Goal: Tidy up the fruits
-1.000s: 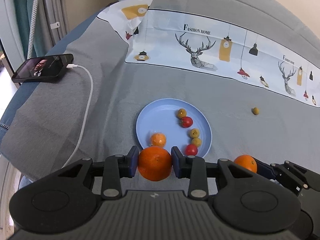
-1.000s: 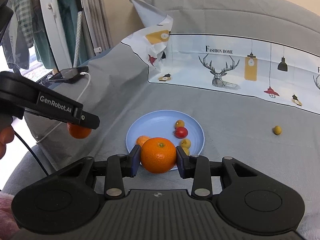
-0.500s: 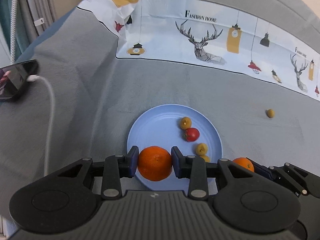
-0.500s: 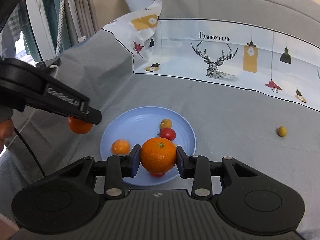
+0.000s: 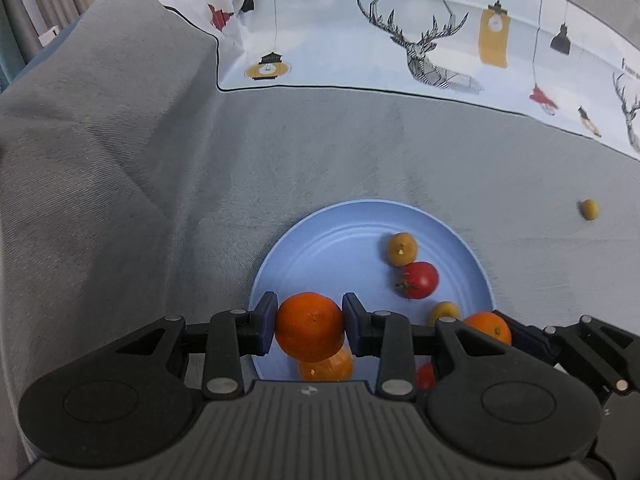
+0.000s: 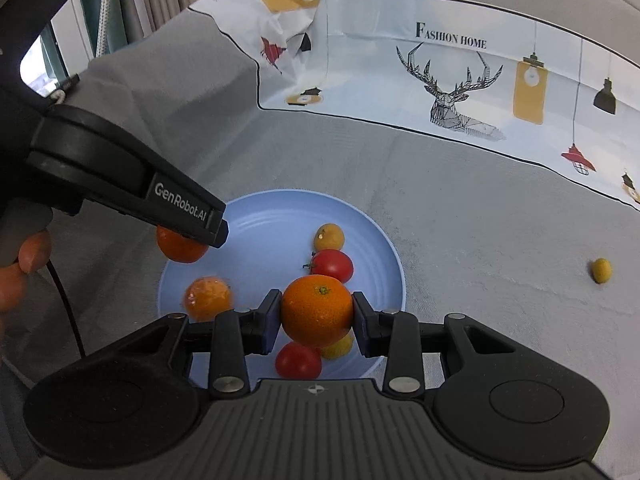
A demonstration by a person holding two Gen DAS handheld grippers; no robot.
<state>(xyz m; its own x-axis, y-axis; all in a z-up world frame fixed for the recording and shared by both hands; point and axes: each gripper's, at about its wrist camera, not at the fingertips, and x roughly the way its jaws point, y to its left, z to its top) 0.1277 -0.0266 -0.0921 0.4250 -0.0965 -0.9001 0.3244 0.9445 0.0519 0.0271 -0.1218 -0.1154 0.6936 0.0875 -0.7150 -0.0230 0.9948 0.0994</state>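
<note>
A blue plate (image 5: 320, 248) (image 6: 264, 216) lies on the grey cloth. It holds a small orange (image 6: 208, 298), red tomatoes (image 5: 418, 280) (image 6: 332, 266) and small yellow fruits (image 5: 401, 249) (image 6: 329, 237). My left gripper (image 5: 310, 326) is shut on an orange (image 5: 310, 326) above the plate's near left rim; it also shows in the right wrist view (image 6: 180, 246). My right gripper (image 6: 316, 316) is shut on another orange (image 6: 316, 310) above the plate's near part; that orange shows in the left wrist view (image 5: 488, 326).
One small yellow fruit (image 5: 589, 209) (image 6: 601, 270) lies alone on the cloth to the right of the plate. A printed sheet with deer and lamps (image 5: 420, 48) covers the back. Curtains hang at the far left (image 6: 132, 0).
Both grippers have moved forward with their oranges, from the plate's near side to above it. The phone and cable have left the left wrist view.
</note>
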